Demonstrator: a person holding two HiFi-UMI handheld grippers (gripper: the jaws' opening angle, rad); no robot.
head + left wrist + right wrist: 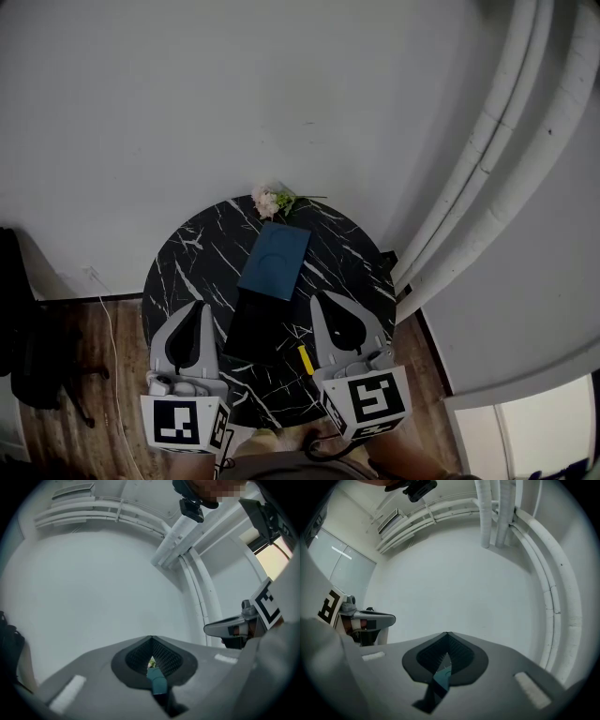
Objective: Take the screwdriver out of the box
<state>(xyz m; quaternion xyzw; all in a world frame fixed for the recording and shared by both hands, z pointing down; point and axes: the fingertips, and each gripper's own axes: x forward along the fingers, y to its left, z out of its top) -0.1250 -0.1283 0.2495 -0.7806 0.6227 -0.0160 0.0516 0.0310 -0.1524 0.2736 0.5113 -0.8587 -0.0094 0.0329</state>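
A dark, flat box (pixel 261 328) lies on the round black marble table (pixel 187 258), and a blue lid (pixel 275 260) rests just beyond it. A short yellow screwdriver (pixel 305 359) lies at the box's near right corner; I cannot tell whether it is inside or beside the box. My left gripper (pixel 199 306) hovers left of the box, my right gripper (pixel 324 298) to its right, close to the screwdriver. Both are shut and hold nothing. In the left gripper view the left gripper (pixel 151 638) shows only a blue sliver (pixel 157 681) through the jaw gap; the right gripper view (pixel 446 633) shows the same.
A small bunch of pink and white flowers (pixel 272 200) sits at the table's far edge against the white wall. White pipes (pixel 497 159) run down the wall at the right. Wooden floor (pixel 103 375) and a thin cable lie to the left.
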